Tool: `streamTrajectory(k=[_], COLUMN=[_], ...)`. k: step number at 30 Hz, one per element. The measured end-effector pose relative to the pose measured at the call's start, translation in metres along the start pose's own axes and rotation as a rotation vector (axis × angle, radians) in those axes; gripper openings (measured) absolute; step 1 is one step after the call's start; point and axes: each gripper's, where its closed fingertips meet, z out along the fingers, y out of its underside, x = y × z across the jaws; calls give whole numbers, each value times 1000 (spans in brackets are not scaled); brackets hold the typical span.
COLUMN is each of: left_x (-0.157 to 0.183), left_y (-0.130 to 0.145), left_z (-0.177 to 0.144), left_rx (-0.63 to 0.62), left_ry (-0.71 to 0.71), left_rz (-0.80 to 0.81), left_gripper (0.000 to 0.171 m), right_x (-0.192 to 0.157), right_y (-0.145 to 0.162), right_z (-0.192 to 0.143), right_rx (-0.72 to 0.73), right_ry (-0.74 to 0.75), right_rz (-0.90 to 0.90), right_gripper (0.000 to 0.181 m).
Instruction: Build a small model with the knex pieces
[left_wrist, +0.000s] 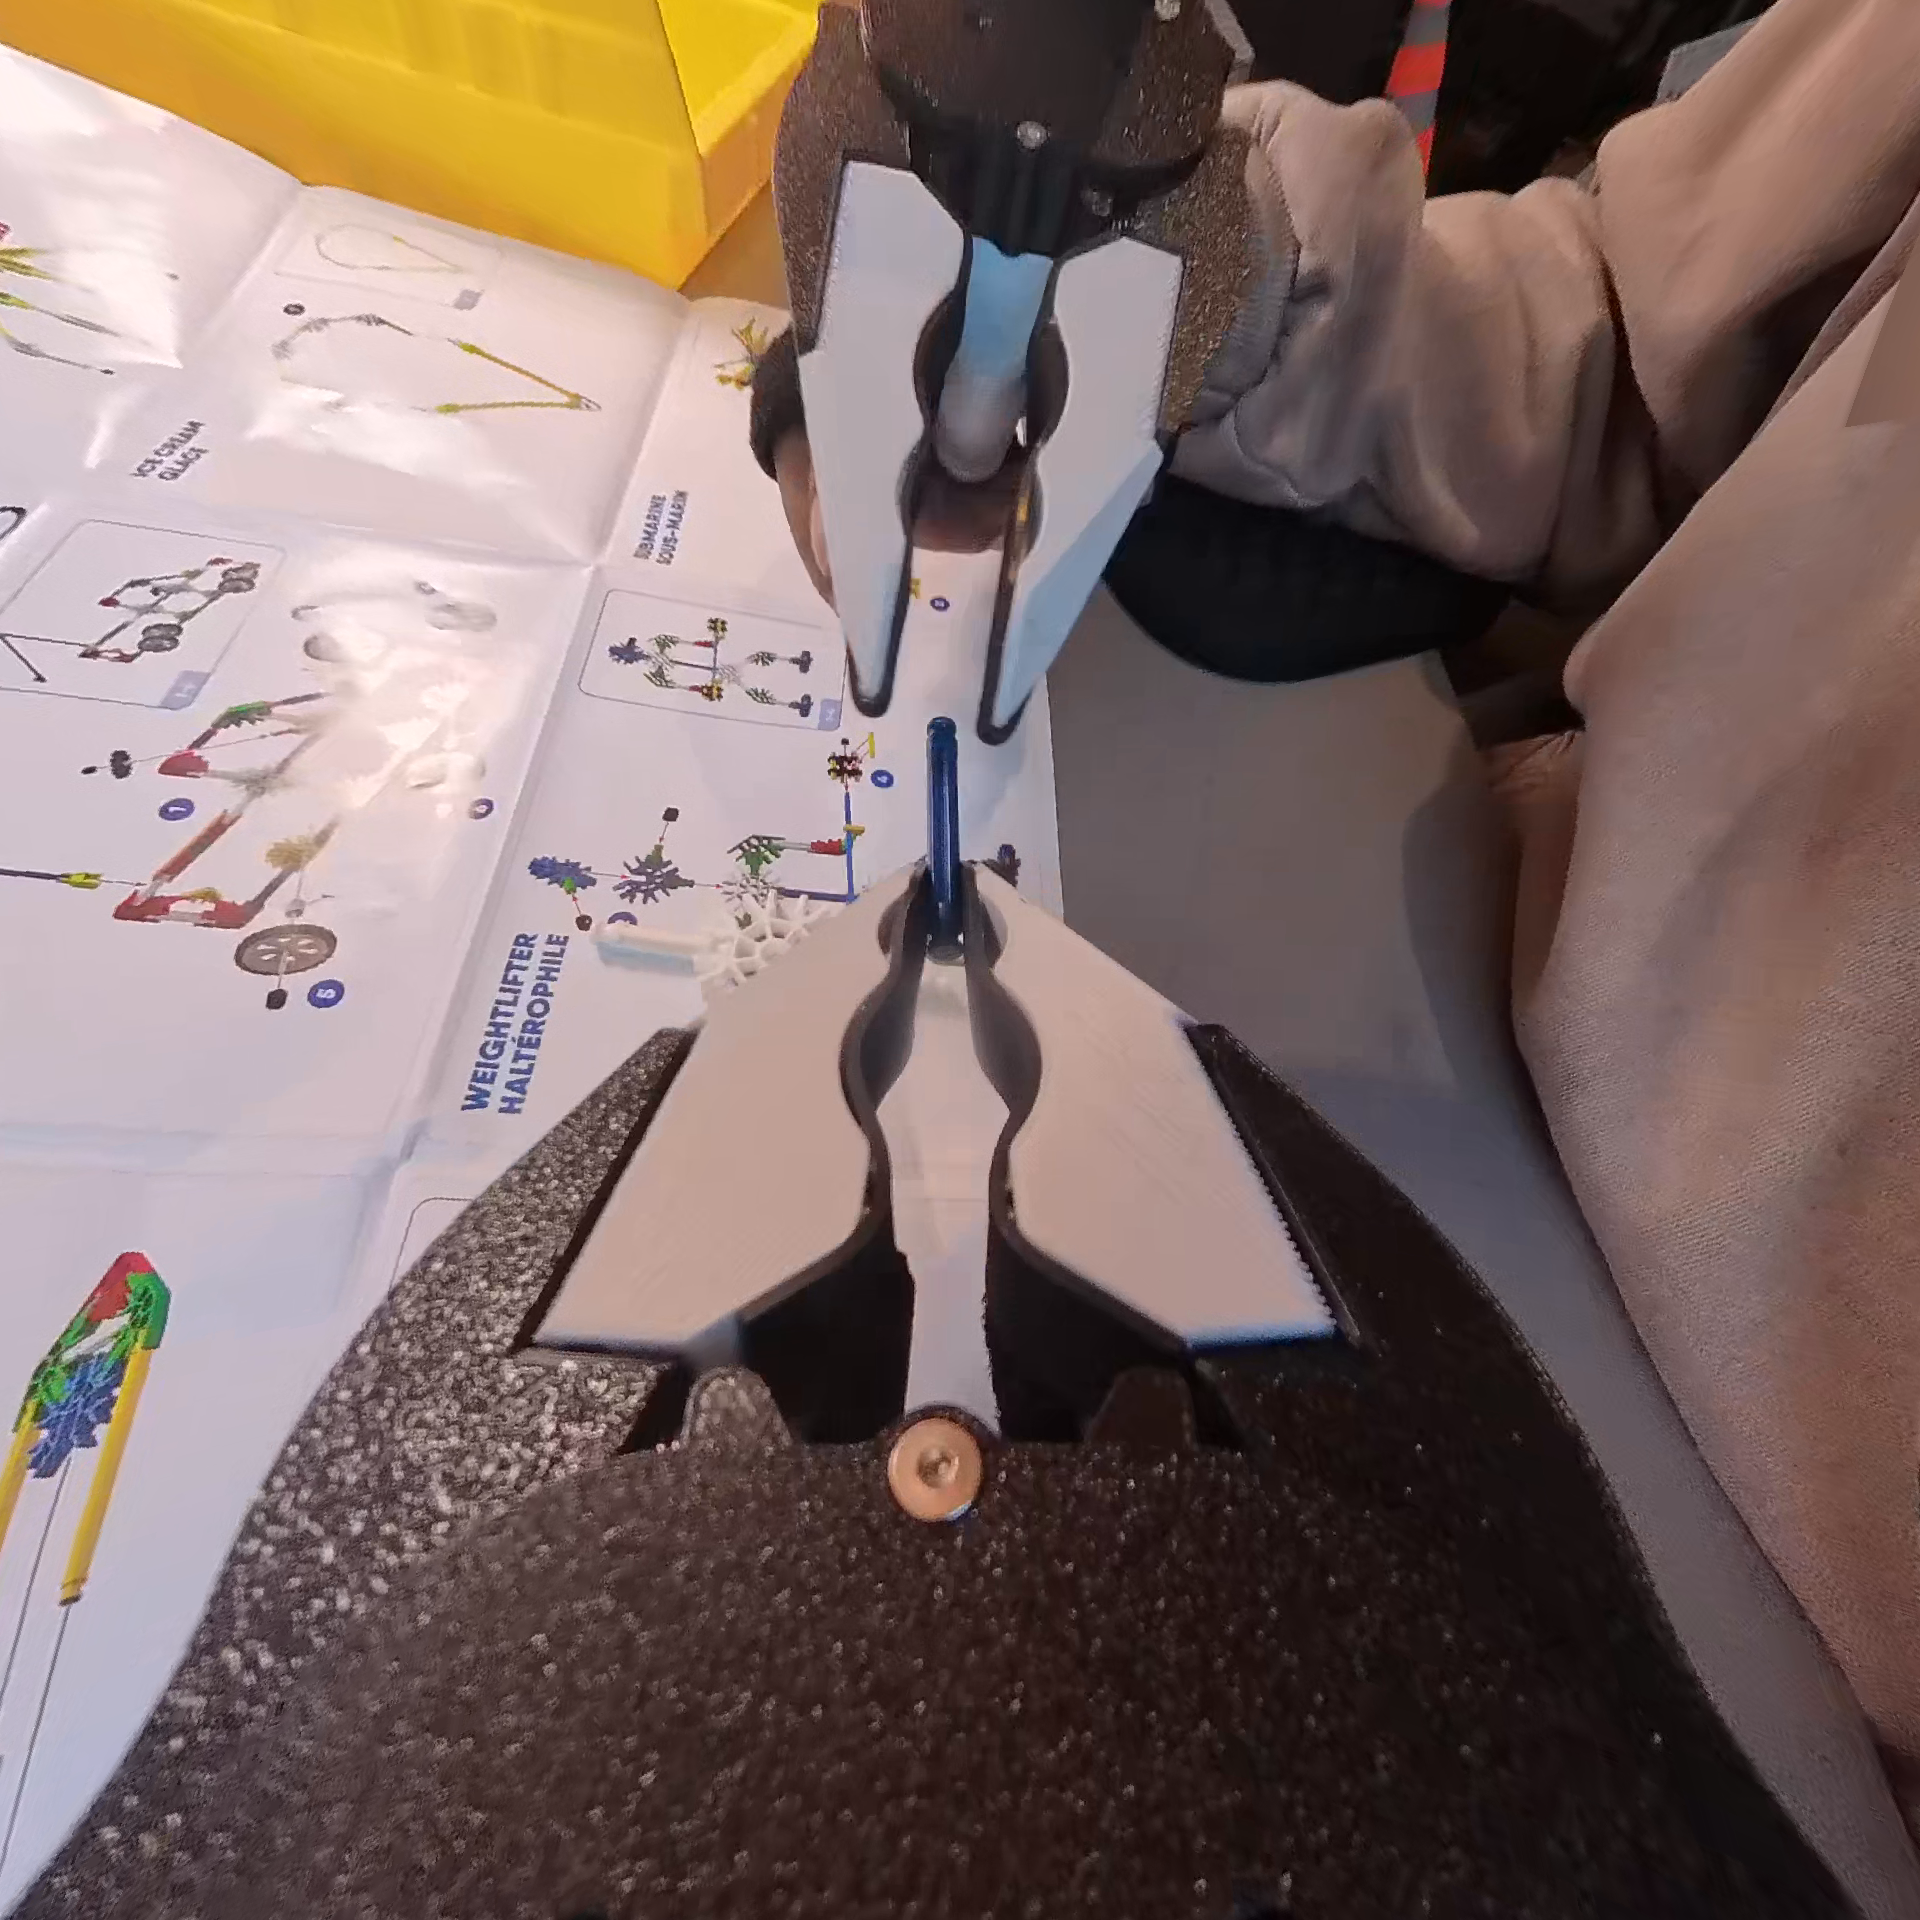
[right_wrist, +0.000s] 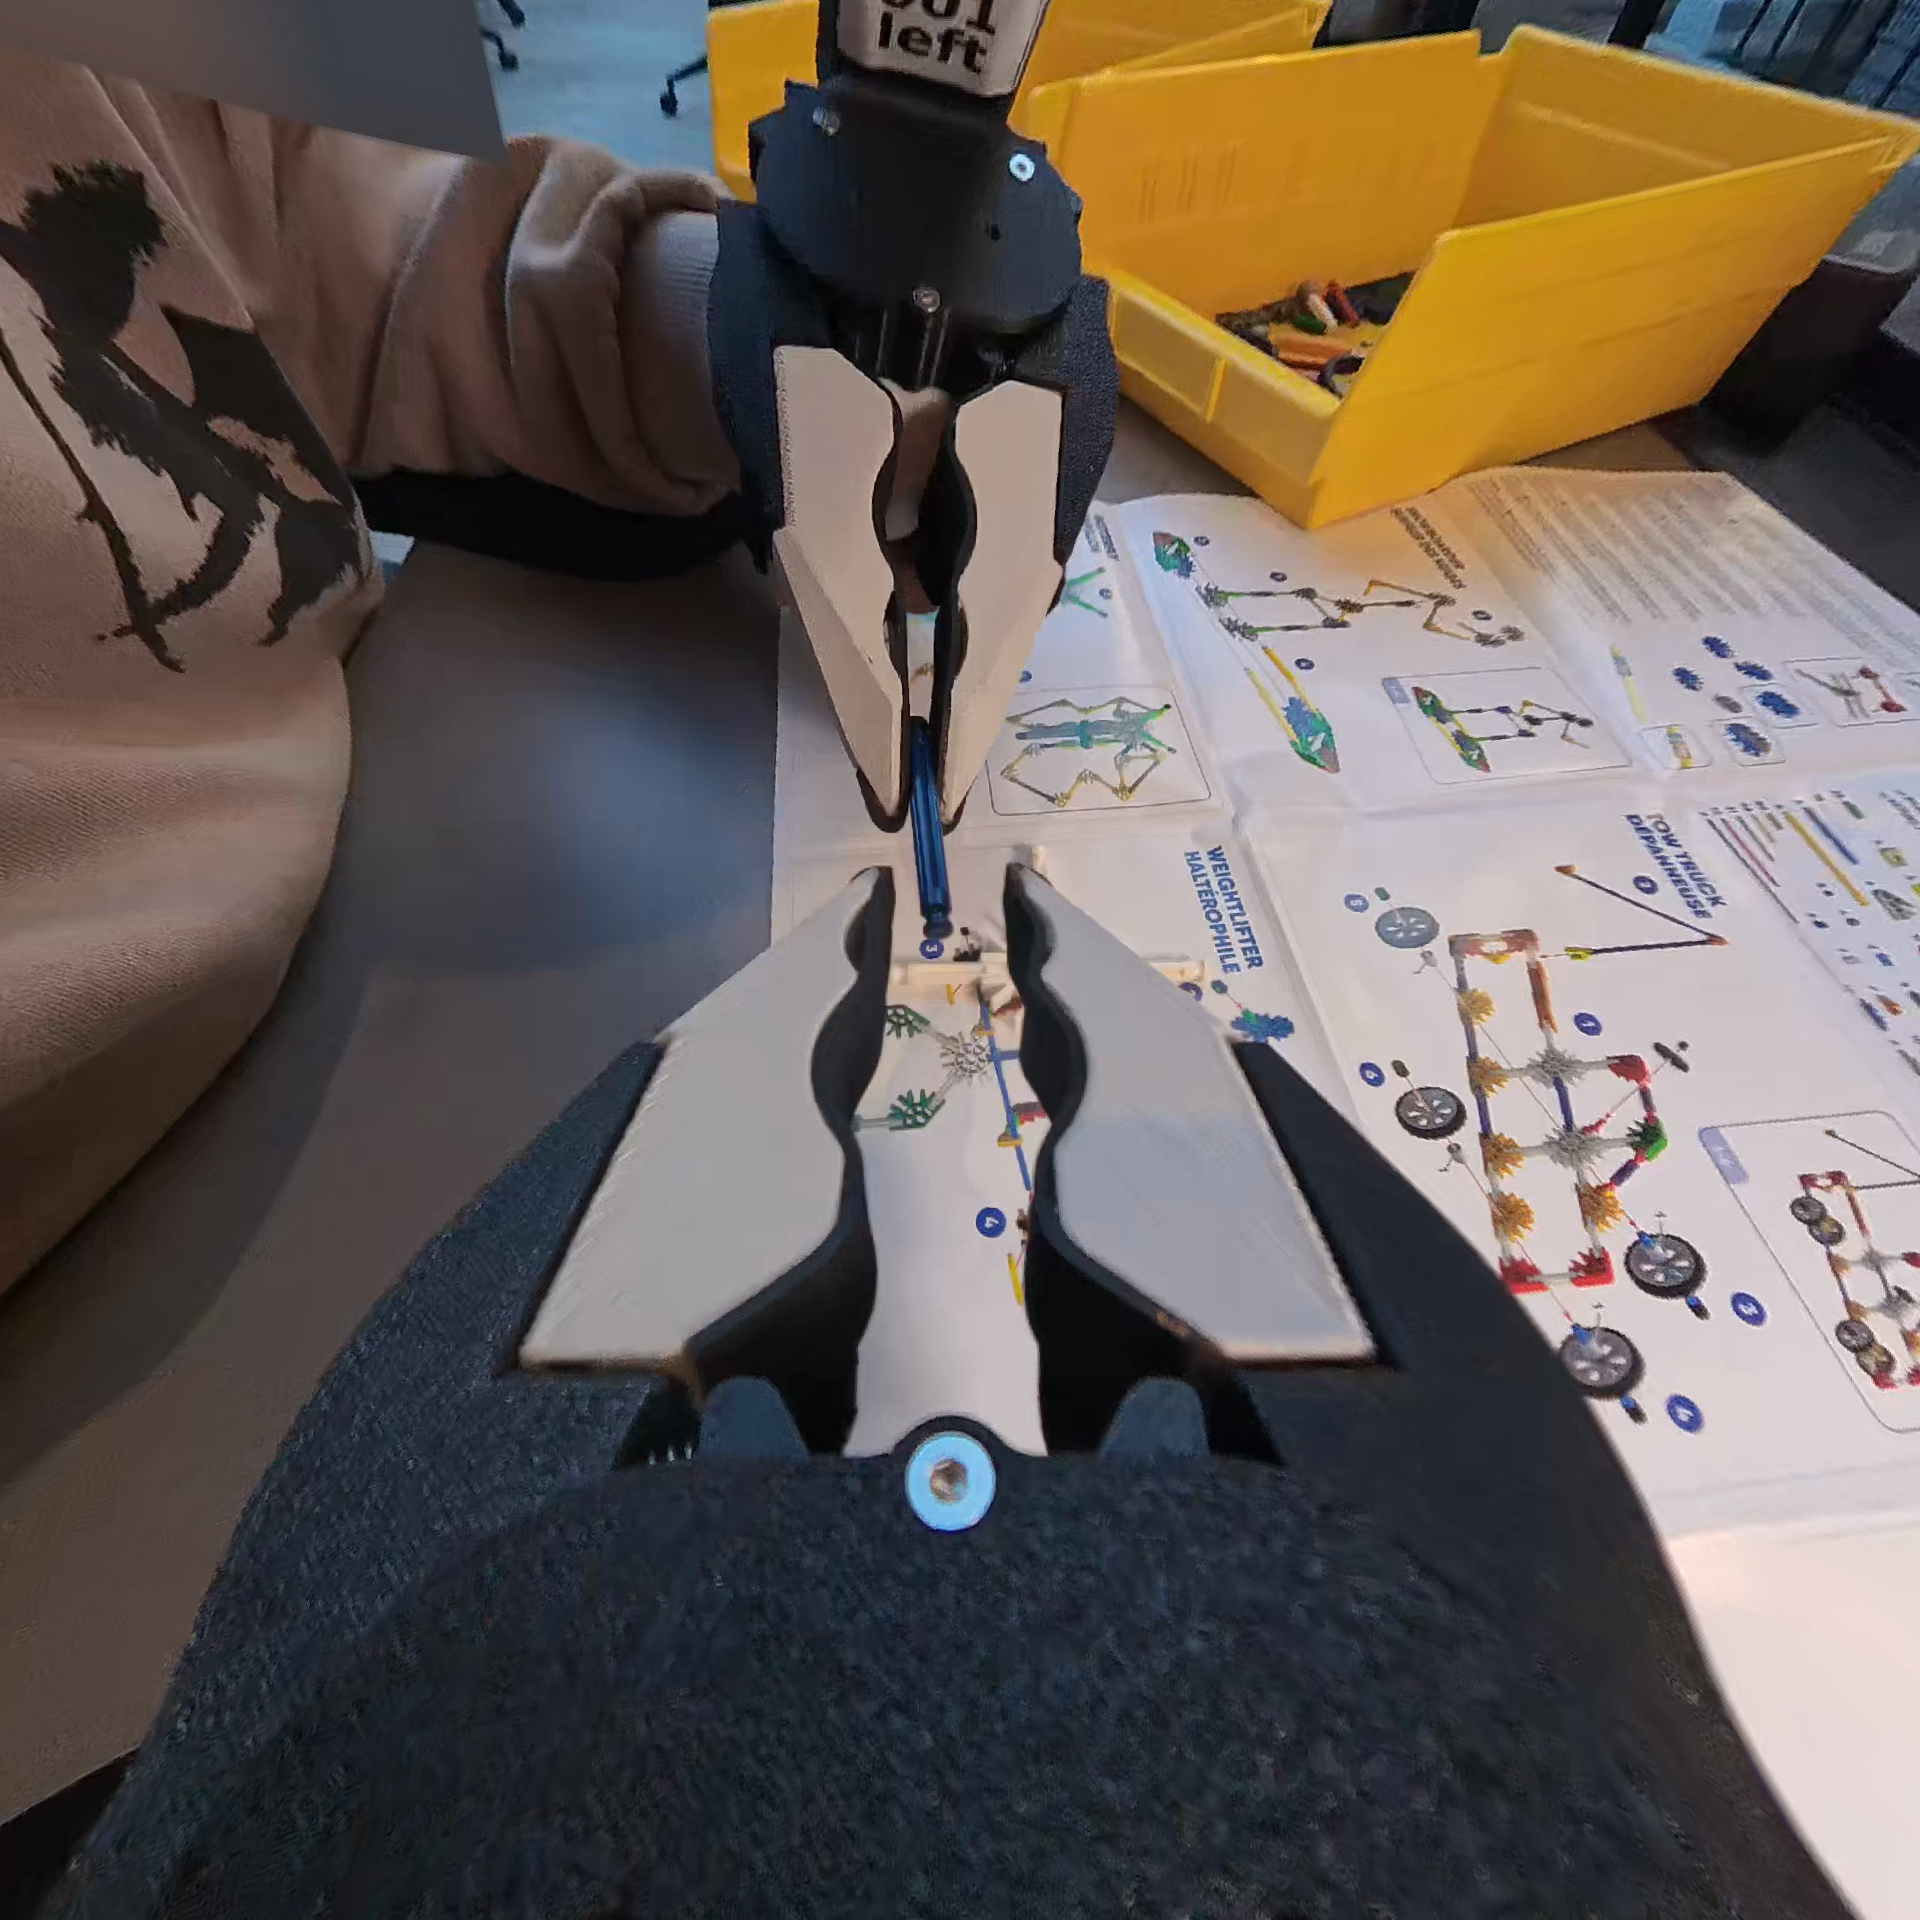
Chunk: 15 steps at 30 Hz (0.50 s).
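My left gripper (left_wrist: 943, 878) is shut on a short dark blue rod (left_wrist: 943, 800) and holds it above the instruction sheet (left_wrist: 312, 644). The rod sticks out forward from the fingertips. My right gripper (right_wrist: 951, 883) is open and empty and faces the left one tip to tip. In the right wrist view the rod's (right_wrist: 928, 862) free end reaches just between the open fingertips without touching them. The left gripper (right_wrist: 923, 816) shows there at the top, and the right gripper (left_wrist: 935, 717) shows at the top of the left wrist view. A white snowflake connector with a white rod (left_wrist: 748, 935) lies on the sheet below.
Yellow bins (right_wrist: 1455, 260) stand at the back, one with several small parts; one also shows in the left wrist view (left_wrist: 468, 104). The sheet (right_wrist: 1507, 831) covers much of the grey table (right_wrist: 540, 810). A person's beige sleeve (left_wrist: 1455, 364) and torso (right_wrist: 156, 675) are close by. Both grippers' tips are close together, under 4 cm apart.
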Motion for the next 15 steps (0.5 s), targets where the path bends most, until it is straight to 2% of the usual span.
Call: streamTrajectory(k=[2,4,10,12,15], left_x=[-1,-1,-3,-5,-5], left_y=[7,13,13,12,12], left_z=[5,9,14,13,14], left_rx=[-47,-80,-81,-71,-77], left_ry=[-19,-30,-59,-60,-67], left_rz=[20,37,42,34,46], left_gripper=[3,3,3,3,3], right_x=[-4,-6,-5,-4,-5], right_y=[6,9,13,12,18], right_z=[6,11,19,19,20], right_rx=[-50,-77,-111,-105,-135], right_ry=[-3,14,51,59,49], right_rz=[-28,-65,-132,-128,-127], right_gripper=[28,27,0,0,12])
